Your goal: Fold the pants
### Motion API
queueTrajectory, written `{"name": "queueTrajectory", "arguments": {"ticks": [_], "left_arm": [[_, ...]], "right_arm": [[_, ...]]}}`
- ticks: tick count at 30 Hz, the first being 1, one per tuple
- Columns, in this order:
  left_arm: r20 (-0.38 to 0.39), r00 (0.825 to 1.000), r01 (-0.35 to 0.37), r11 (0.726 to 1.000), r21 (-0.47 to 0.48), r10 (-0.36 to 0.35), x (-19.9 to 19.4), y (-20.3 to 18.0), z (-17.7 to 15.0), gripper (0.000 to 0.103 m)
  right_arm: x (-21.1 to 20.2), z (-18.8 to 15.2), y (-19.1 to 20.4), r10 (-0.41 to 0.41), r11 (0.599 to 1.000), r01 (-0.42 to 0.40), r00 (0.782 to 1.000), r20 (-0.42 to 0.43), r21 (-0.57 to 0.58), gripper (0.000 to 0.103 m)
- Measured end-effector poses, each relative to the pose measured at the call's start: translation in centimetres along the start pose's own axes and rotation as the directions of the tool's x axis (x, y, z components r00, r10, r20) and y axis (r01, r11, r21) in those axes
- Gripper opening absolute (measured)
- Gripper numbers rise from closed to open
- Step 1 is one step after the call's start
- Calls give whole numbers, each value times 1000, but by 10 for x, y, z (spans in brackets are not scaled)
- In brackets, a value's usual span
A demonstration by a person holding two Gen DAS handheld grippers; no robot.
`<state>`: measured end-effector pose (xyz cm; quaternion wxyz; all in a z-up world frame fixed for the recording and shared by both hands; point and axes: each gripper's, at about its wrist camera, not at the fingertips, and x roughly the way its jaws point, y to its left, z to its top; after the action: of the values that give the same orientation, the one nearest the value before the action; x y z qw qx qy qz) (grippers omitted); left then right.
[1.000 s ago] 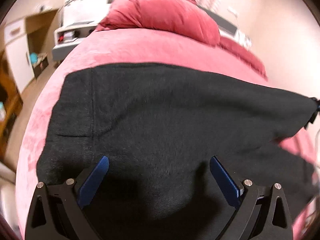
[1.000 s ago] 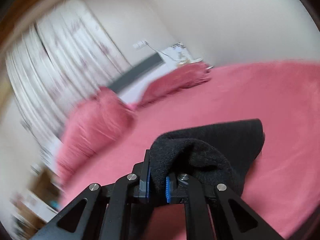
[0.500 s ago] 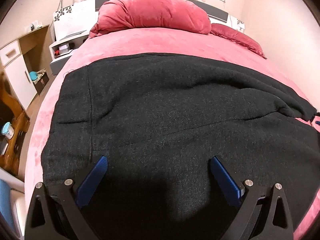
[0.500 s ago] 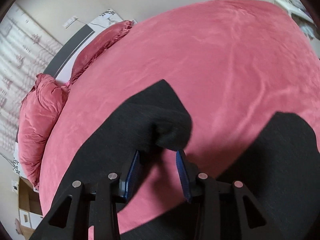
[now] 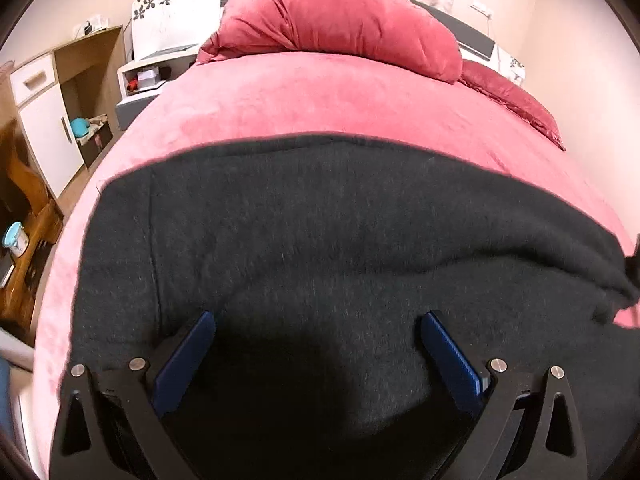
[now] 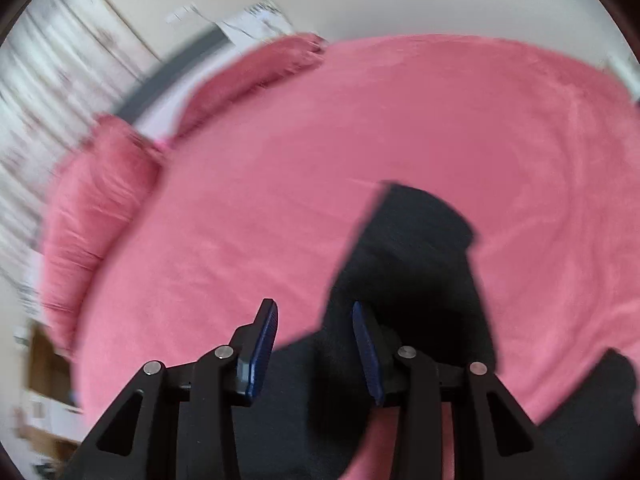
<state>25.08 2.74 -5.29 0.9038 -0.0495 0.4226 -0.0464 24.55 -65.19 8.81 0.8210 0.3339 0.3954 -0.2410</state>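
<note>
pink bed, black pants laid across it, both tools empty

pink velvety bed (image 5: 320, 108) fills both views, with a big red pillow (image 5: 340, 20) at the headboard end and a wooden cupboard (image 5: 52, 104) off its left edge. black pants (image 5: 320, 248) lie spread across the near half of the bed, one layer lapped over another toward the right edge. one leg end (image 6: 416, 248) pokes out onto bare cover in the right wrist view, which is motion-blurred.

left gripper (image 5: 318, 354) hovers over the near middle of the cloth, jaws spread wide, nothing between them. right gripper (image 6: 314, 350) hangs above the leg, jaws parted and pinching nothing.

fabric looks like thick fleece: soft, limp, fairly light, and likely to cling to the plush cover rather than slide. it should bunch easily, so a pinch probably wants a hem or corner, at the leg end and the waist edge, taking all layers together. a mid-panel grab would likely lift only the top layer.
</note>
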Motion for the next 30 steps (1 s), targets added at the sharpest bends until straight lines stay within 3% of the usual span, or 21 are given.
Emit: {"name": "queueTrajectory", "arguments": {"ticks": [3,5,9,10,12,13,14,15,17,19,20,21,22,24,25,26,27,30], "left_arm": [[19,999,27,999,-18,-26,-5,5,-7,103],[18,999,31,999,-20,-31,-3,6,-6,103],[19,1000,25,1000,-15,-25,-1,5,-6,103],[20,999,25,1000,-15,-25,-1,4,-6,103],[23,999,29,999,-17,-28,-2,5,-6,103],[23,999,31,999,-18,-31,-1,5,-5,103],[23,999,33,999,-20,-33,-1,6,-5,103],[23,999,37,999,-21,-36,-1,7,-5,103],[23,999,41,999,-24,-40,-1,8,-5,103],[22,999,38,999,-22,-38,-1,8,-4,103],[22,999,38,999,-22,-37,-1,7,-4,103],[21,999,38,999,-21,-37,-1,7,-3,103],[21,999,37,999,-21,-37,-1,7,-3,103],[20,999,35,999,-19,-35,-1,7,-3,103],[20,999,36,999,-19,-35,-1,7,-3,103],[21,999,37,999,-20,-37,-1,7,-3,103],[21,999,38,999,-21,-38,-1,7,-3,103],[21,999,37,999,-20,-36,-1,7,-3,103]], "right_arm": [[2,-15,0,-97,994,94,994,-42,-53,40],[-2,-23,-12,-203,979,203,978,-46,-14,40],[14,-25,-26,-129,986,141,983,-129,89,41],[20,-21,-27,-120,985,135,983,-138,111,45],[29,-20,-33,-126,978,149,980,-152,147,43],[32,-20,-33,-133,974,156,980,-146,163,24],[33,-19,-36,-141,967,169,978,-154,191,15],[34,-16,-38,-132,958,172,974,-182,228,14],[25,-1,-27,-67,964,107,984,-166,243,8],[-11,25,7,61,985,-56,998,-25,163,8],[-33,35,21,141,982,-146,989,54,123,8],[-67,46,35,282,951,-298,945,167,81,8],[-87,51,41,346,930,-365,911,223,48,7],[-127,54,49,407,909,-412,855,321,-56,7],[-137,52,46,398,916,-391,850,344,-94,7],[-138,50,38,373,927,-360,863,342,-101,7],[-127,46,18,318,947,-315,896,310,-62,7],[-74,22,-50,182,971,-205,968,170,124,7]]}}
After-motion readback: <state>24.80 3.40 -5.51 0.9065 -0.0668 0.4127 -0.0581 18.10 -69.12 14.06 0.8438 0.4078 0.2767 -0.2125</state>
